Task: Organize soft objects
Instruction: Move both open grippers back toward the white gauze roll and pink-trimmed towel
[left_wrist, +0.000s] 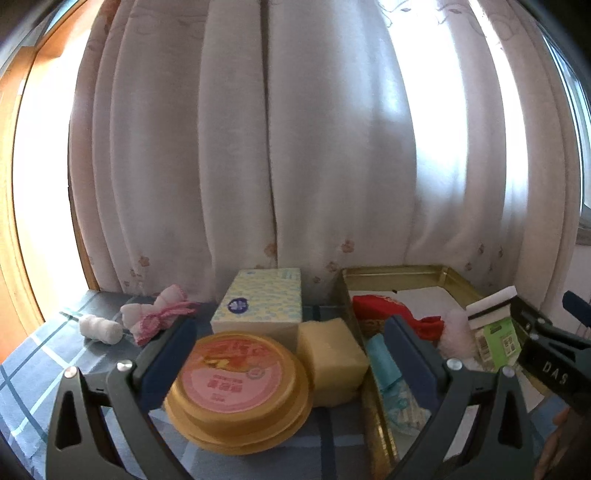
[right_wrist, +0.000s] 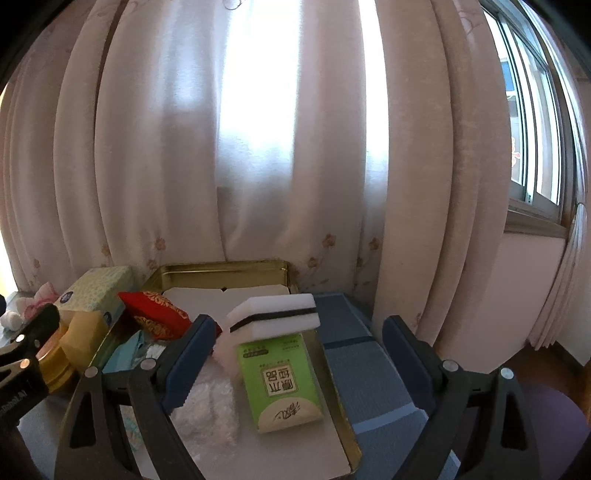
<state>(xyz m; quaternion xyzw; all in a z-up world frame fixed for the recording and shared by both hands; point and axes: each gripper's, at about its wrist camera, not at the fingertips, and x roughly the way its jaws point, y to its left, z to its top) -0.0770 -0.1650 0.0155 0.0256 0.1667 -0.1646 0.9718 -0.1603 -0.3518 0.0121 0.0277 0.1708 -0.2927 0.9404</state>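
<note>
Gold tin (right_wrist: 334, 373) between open right gripper (right_wrist: 295, 354)

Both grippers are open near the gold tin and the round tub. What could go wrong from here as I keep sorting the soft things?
1. The white sponge lies tilted on the green packet at the gold tin rim; a nudge from the right gripper could tip it out.
2. The left gripper frames the hard round tub beside the yellow sponge; closing here may grab the wrong item.
3. The grippers sit close together and could collide.
</note>
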